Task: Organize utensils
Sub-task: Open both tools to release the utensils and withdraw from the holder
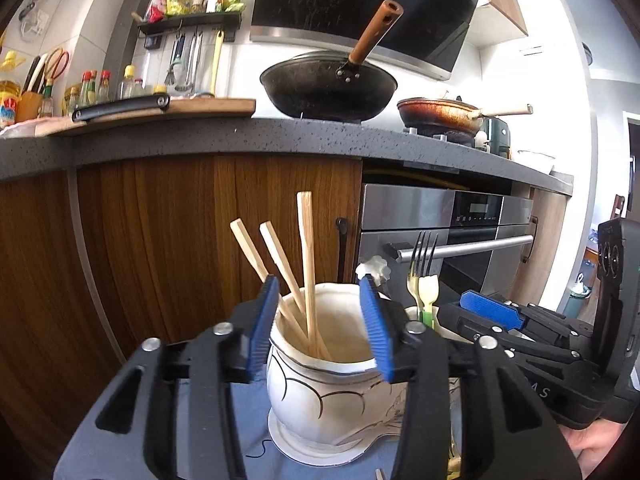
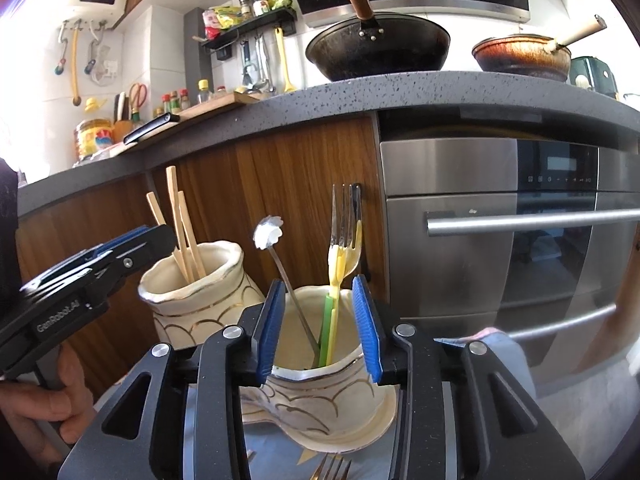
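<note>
Two white ceramic holders with gold lines stand side by side on a blue cloth. The left holder holds three wooden chopsticks; it also shows in the right wrist view. My left gripper is open, its blue pads on either side of this holder's rim. The right holder holds a metal fork, yellow and green plastic forks and a flower-topped metal pick. My right gripper is open, its pads either side of that rim.
A wooden cabinet front and a steel oven stand close behind the holders. A grey counter above carries a black wok, a pan, a cutting board and bottles. Another fork lies on the cloth in front.
</note>
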A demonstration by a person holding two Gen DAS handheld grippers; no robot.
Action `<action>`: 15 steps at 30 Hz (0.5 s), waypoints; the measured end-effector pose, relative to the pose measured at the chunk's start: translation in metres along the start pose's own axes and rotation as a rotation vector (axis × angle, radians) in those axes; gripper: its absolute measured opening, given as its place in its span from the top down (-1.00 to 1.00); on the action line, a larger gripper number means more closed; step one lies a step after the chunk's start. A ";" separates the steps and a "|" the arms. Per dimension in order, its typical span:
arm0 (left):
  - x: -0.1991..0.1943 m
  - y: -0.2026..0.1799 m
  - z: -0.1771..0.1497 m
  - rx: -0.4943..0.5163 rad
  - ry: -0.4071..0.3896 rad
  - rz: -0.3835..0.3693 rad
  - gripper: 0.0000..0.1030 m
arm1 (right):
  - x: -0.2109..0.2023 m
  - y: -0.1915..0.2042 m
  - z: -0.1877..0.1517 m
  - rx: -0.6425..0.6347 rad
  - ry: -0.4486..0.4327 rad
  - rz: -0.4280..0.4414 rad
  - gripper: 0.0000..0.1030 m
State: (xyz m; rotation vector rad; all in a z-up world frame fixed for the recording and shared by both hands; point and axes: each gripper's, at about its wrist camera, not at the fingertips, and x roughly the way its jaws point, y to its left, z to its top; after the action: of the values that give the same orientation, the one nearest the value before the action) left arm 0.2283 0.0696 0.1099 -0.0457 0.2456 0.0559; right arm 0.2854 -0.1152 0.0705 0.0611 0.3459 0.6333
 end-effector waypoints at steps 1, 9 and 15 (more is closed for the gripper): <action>-0.002 0.000 0.000 0.002 -0.004 -0.001 0.06 | -0.001 0.000 0.000 -0.001 -0.002 -0.002 0.25; -0.017 0.002 0.003 0.001 -0.040 0.009 -0.37 | -0.010 -0.002 -0.002 -0.010 -0.027 -0.022 -0.38; -0.030 0.002 -0.002 0.009 -0.043 0.003 -0.58 | -0.020 -0.004 -0.004 -0.009 -0.043 -0.033 -0.57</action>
State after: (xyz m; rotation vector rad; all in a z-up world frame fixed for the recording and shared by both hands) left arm 0.1989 0.0702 0.1148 -0.0350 0.2025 0.0588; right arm 0.2712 -0.1304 0.0723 0.0605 0.3020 0.6002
